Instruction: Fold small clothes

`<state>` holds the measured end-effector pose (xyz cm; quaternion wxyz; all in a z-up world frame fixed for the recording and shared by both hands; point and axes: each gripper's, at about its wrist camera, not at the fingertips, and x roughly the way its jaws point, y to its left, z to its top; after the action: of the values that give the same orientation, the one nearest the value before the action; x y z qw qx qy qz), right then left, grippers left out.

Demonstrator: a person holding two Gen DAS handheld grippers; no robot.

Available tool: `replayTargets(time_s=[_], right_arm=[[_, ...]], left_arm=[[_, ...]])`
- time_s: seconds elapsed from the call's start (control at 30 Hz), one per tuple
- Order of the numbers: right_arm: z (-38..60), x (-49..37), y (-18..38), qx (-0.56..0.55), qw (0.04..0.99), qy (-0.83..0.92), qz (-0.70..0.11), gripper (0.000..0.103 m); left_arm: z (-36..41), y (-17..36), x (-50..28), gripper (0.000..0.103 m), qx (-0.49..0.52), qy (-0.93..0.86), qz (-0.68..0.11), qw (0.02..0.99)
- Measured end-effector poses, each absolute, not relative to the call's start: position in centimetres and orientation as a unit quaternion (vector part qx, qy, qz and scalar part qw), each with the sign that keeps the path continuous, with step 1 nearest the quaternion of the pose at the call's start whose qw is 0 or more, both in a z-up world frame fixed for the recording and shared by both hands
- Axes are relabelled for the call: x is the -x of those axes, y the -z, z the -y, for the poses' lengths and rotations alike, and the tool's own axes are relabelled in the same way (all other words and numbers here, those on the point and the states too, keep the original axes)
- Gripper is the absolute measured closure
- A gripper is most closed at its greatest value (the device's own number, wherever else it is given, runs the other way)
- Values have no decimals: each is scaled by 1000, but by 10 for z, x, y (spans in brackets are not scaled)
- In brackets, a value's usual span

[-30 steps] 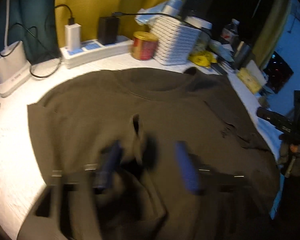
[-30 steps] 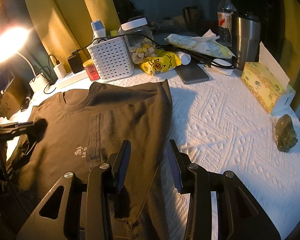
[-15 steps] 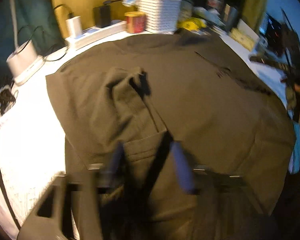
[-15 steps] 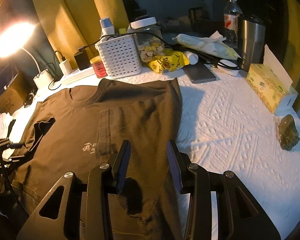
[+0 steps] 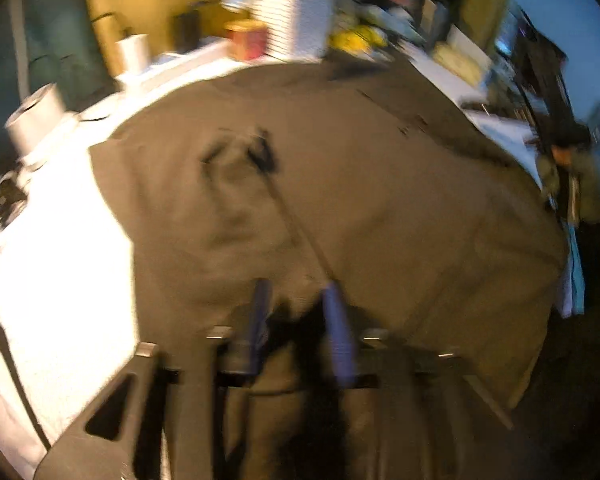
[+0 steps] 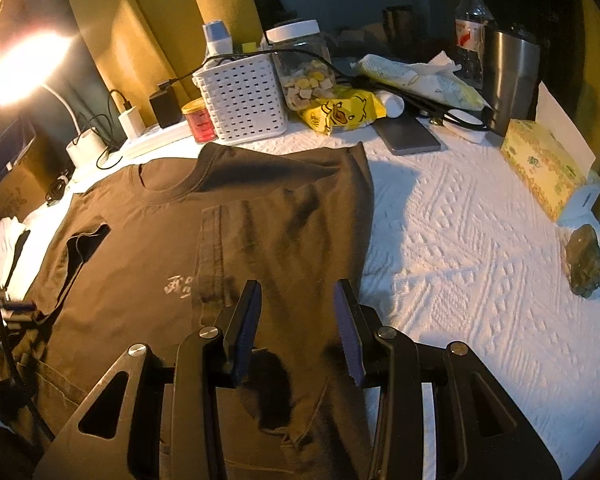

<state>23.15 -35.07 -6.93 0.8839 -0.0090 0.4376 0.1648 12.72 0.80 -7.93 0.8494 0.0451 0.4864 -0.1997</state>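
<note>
Open room: bare white bedspread (image 6: 460, 264) right of the t-shirt (image 6: 284, 232).
Far edge: blocked by basket (image 6: 244, 100), jar (image 6: 304, 64), tumbler (image 6: 510, 76).
Right rim: tissue box (image 6: 540, 168).

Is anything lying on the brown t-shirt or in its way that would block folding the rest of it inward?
Nothing visible does. The brown t-shirt lies flat on the white bedspread, its right side already folded in. The white basket and red tin stand beyond the collar, clear of the cloth.

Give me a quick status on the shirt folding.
Left tongs opening, no cloth pinched. Right tongs open over the brown T-shirt. Both sleeves folded in, body unfolded. Nothing on the shirt; white basket sits beyond the collar.
</note>
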Motion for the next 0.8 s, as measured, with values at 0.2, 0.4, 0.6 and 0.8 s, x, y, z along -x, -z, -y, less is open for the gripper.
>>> replayTargets(time_s=[0.2, 0.4, 0.6, 0.8], right_arm=[[357, -246, 67, 13, 886, -160, -436, 63], [359, -255, 68, 13, 885, -158, -439, 63], [360, -260, 77, 13, 880, -156, -449, 63], [360, -272, 78, 28, 879, -153, -451, 63]], left_arm=[[-64, 80, -167, 34, 35, 98, -479, 871], [-69, 99, -183, 84, 13, 81, -480, 874], [-66, 94, -170, 99, -45, 53, -472, 879], [-82, 96, -170, 94, -39, 55, -491, 869]])
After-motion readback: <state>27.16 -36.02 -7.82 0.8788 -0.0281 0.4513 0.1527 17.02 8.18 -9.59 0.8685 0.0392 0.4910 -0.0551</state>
